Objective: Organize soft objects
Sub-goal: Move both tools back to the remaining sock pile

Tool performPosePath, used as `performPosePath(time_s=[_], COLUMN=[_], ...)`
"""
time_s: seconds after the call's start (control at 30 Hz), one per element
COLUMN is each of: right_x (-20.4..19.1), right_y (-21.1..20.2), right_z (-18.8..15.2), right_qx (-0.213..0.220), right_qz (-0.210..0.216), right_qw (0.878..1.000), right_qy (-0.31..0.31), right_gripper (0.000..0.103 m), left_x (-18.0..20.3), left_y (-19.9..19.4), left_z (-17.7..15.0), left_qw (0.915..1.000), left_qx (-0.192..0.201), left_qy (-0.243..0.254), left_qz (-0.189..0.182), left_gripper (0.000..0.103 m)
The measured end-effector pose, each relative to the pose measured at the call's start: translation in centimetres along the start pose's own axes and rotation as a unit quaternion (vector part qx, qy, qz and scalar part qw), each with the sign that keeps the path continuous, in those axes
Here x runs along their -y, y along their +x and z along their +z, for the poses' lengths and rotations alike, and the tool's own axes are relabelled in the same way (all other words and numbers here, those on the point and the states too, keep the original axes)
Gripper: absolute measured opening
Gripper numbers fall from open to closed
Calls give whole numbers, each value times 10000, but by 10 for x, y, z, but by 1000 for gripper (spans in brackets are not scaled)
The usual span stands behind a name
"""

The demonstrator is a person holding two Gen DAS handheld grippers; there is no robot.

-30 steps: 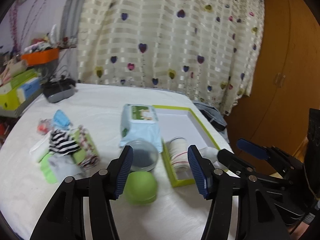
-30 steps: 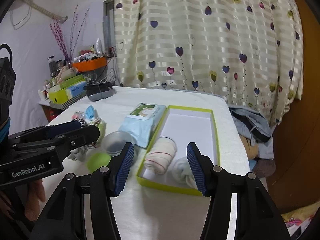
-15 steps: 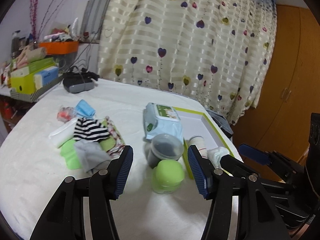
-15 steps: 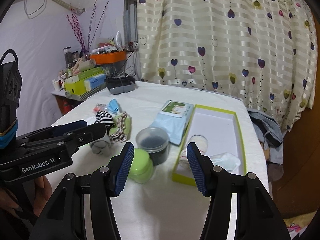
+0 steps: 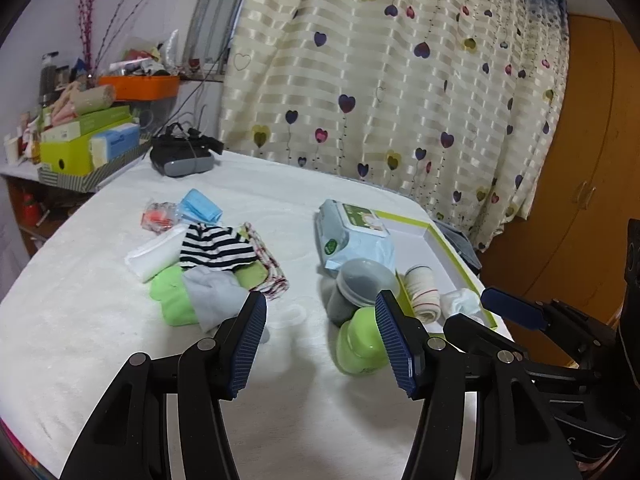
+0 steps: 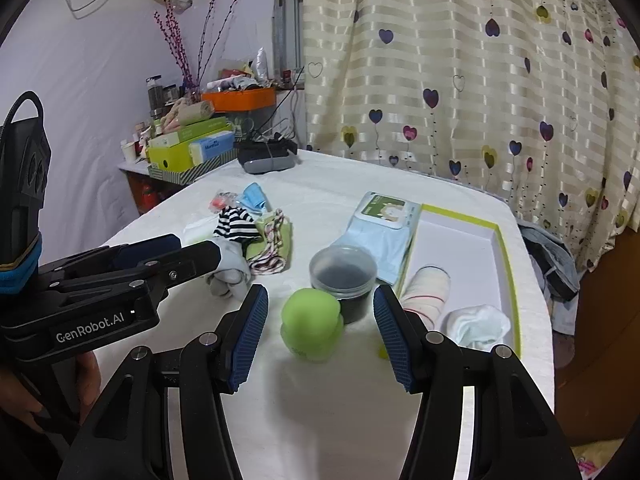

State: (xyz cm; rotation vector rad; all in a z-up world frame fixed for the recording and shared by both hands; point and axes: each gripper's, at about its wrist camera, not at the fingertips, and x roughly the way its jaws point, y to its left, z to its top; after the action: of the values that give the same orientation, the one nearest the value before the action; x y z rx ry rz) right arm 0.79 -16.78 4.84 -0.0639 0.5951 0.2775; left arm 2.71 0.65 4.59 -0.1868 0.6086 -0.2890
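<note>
A pile of socks and small cloths (image 5: 212, 272) lies on the white table, also in the right wrist view (image 6: 256, 240). A green-rimmed white tray (image 5: 452, 252) (image 6: 460, 248) holds a rolled striped sock (image 5: 422, 294) (image 6: 426, 290) and a white sock (image 5: 460, 300) (image 6: 478, 326). My left gripper (image 5: 320, 340) is open and empty above the table, just short of the pile. My right gripper (image 6: 316, 340) is open and empty, facing a green jar (image 6: 312, 326).
A green jar (image 5: 358, 344), a grey lidded tub (image 5: 360, 288) (image 6: 344, 276) and a wipes pack (image 5: 354, 236) (image 6: 380, 224) stand beside the tray. A black headset (image 5: 182, 156) and boxes (image 5: 88, 144) sit at the far left. Curtain behind, wardrobe to the right.
Both grippers have drawn back and swung left; the sock pile now sits nearer the middle of the left view. Both stay open and empty.
</note>
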Motion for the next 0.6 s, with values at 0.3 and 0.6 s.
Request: performPosePath(time_s=[0.3, 0.6], right_x=[-12, -22], right_y=[11, 24], right_z=[1, 4], right_qx=[-105, -178], right_qz=[183, 318], right_qw=[9997, 9991], right_qy=[-100, -205], right_gripper=[56, 56], left_x=[-19, -42], left_y=[3, 7], left_z=[-2, -6], left_qw=[9997, 9988], left_qx=[-55, -117], left_qy=[-153, -338], left_qz=[199, 330], left_gripper=[56, 56])
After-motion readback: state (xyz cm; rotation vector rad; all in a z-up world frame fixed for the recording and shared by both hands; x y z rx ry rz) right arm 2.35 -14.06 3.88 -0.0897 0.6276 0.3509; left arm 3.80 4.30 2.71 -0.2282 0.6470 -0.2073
